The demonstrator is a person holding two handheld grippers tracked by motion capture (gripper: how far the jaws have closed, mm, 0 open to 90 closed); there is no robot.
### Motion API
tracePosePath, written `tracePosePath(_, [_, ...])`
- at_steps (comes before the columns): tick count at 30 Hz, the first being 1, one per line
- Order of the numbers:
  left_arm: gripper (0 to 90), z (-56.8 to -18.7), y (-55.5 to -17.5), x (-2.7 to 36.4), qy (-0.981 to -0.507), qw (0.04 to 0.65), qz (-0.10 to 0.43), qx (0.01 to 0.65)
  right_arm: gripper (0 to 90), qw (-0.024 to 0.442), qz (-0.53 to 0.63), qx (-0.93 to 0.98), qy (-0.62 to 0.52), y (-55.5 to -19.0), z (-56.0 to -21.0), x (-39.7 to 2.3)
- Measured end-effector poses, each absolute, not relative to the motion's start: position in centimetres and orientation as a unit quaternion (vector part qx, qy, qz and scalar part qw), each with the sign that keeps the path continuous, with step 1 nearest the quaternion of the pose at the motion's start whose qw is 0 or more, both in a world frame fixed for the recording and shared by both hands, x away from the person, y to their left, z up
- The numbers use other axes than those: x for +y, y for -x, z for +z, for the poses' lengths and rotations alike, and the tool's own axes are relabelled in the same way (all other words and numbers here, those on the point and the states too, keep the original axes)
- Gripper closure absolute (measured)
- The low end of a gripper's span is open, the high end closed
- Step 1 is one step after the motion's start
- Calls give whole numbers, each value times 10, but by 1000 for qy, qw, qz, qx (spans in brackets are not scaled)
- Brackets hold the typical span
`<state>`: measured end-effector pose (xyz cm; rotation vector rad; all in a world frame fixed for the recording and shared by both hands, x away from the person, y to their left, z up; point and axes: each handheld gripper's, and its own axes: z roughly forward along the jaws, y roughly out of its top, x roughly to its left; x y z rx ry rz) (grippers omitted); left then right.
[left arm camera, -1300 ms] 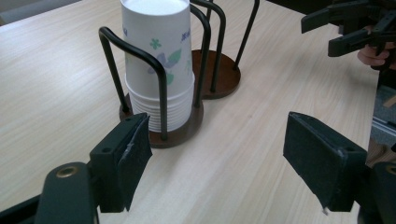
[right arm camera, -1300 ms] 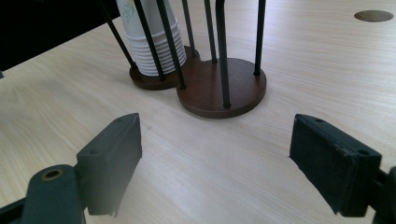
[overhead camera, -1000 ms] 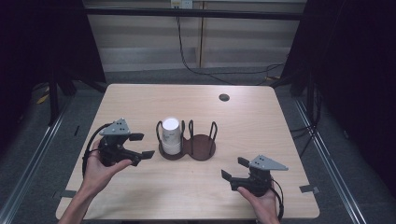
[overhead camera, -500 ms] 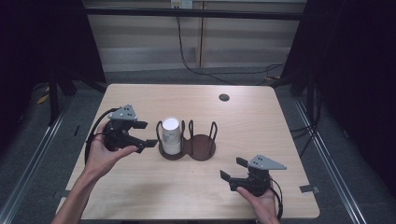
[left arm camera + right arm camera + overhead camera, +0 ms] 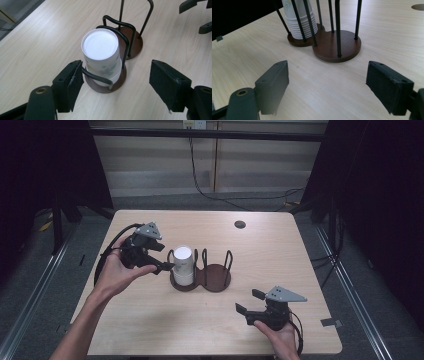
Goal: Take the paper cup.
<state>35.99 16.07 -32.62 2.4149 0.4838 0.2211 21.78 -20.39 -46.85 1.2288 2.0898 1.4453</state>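
Note:
A stack of white paper cups (image 5: 183,265) stands upside down in the left bay of a brown two-bay cup holder (image 5: 216,279) with black wire loops; the right bay is bare. My left gripper (image 5: 164,257) hovers just left of the stack, tilted down at it. Its jaws are open and have just been closing. In the left gripper view the cups (image 5: 101,52) sit ahead between the pads (image 5: 75,80), untouched. My right gripper (image 5: 247,301) rests near the table's front right. It is open, its jaws have just narrowed a little, and nothing lies between them (image 5: 327,75).
A small dark round grommet (image 5: 240,224) sits in the wooden table (image 5: 280,250) at the back right. Black cables trail from both grippers. Dark curtains and floor rails flank the table.
My left gripper has risen and moved back and right, up to the cup stack, and its jaws look narrower. The right gripper has stayed in place.

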Motion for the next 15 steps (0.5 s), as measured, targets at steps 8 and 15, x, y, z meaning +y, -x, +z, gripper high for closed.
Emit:
tracePosePath(8, [260, -326, -374, 144, -932, 299, 74, 192, 171, 156, 507, 733, -426, -219, -468, -205])
tracePosePath(15, [255, -325, -386, 133, -936, 294, 58, 188, 170, 154, 506, 735, -424, -218, -468, -205])
